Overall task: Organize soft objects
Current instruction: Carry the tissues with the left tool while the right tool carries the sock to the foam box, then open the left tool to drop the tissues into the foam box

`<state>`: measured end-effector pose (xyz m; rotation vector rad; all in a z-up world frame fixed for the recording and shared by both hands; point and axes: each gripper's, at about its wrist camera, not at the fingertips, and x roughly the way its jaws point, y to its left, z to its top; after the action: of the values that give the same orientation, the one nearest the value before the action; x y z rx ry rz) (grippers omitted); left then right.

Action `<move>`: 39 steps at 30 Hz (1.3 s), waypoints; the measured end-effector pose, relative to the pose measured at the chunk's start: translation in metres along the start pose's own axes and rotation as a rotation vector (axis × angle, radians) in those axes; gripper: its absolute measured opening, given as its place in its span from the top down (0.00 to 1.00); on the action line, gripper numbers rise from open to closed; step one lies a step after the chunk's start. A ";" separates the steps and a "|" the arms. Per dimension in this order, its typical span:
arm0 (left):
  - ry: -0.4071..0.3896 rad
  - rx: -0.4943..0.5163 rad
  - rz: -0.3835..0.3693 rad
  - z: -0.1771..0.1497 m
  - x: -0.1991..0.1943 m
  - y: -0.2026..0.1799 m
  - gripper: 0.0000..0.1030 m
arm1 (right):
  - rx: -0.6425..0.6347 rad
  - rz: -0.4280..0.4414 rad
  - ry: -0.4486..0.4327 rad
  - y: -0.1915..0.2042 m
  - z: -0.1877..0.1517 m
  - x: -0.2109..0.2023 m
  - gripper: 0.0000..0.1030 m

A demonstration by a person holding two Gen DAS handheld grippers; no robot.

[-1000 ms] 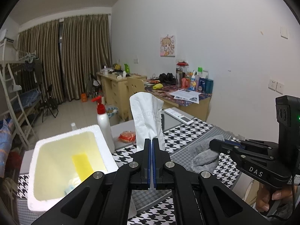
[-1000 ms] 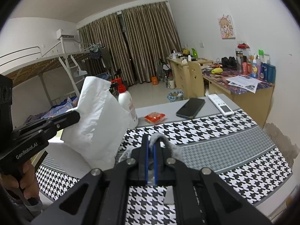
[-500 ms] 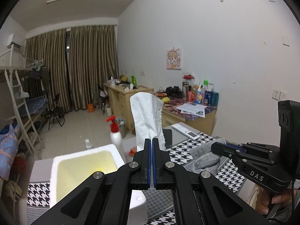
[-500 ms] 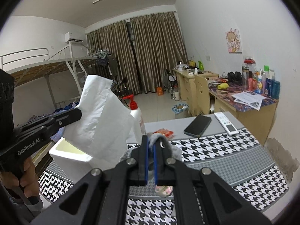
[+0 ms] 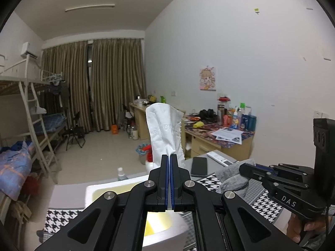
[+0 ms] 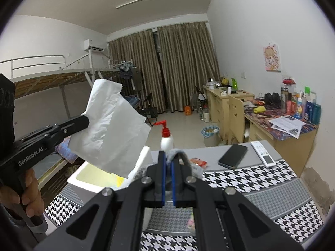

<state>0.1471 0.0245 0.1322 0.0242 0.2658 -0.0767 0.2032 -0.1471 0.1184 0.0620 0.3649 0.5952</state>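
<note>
The left tool (image 5: 169,161) is standing fully closed, and its blue pads are pinching the lower end of a white tissue (image 5: 165,129), which is rising upright above the jaws. In the right wrist view the same tissue (image 6: 108,129) is hanging in the air over the white foam box (image 6: 83,177), and a hand (image 6: 25,190) is holding the grip of that tool at the left edge.

The right tool (image 6: 168,161) is also closed as far as it can go, with a grey cloth (image 6: 178,154) caught between its pads; a loop of the cloth is standing up above the jaws. From the left wrist view this grey cloth (image 5: 232,177) is bunching at the tip of the right tool (image 5: 242,168), above the chequered cover of the bench (image 6: 251,179).

The foam box (image 5: 96,190) is sitting on the bench just below both tools, and its inside is looking yellow. Behind the box a white bottle with a red pump (image 6: 166,136) is standing. Further on the grey part of the bench a dark phone (image 6: 232,155) and a white remote control (image 6: 262,153) are lying side by side, near each other but apart, and a small orange packet (image 6: 197,162) is lying nearer to the bottle.
</note>
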 end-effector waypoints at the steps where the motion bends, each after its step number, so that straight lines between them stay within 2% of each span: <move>1: 0.001 -0.004 0.012 0.000 -0.001 0.003 0.99 | -0.008 0.009 -0.003 0.004 0.002 0.002 0.93; 10: 0.026 -0.032 0.118 -0.008 -0.004 0.030 0.99 | -0.044 0.084 -0.017 0.031 0.009 0.019 0.93; 17: 0.059 -0.043 0.151 -0.016 0.003 0.046 0.99 | -0.066 0.131 -0.013 0.049 0.010 0.031 0.93; 28: 0.111 -0.057 0.145 -0.030 0.015 0.055 0.99 | -0.090 0.165 0.014 0.065 0.011 0.046 0.93; 35: 0.183 -0.068 0.121 -0.042 0.028 0.062 0.98 | -0.093 0.163 0.027 0.069 0.009 0.051 0.93; 36: 0.195 -0.066 0.118 -0.043 0.030 0.062 0.97 | -0.095 0.162 0.030 0.070 0.008 0.052 0.93; 38: 0.216 -0.065 0.113 -0.048 0.034 0.062 0.87 | -0.097 0.161 0.034 0.072 0.008 0.054 0.93; 39: 0.220 -0.066 0.117 -0.050 0.035 0.063 0.70 | -0.100 0.161 0.037 0.073 0.008 0.055 0.93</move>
<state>0.1724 0.0869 0.0759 -0.0177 0.4863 0.0520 0.2090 -0.0561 0.1200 -0.0158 0.3681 0.7742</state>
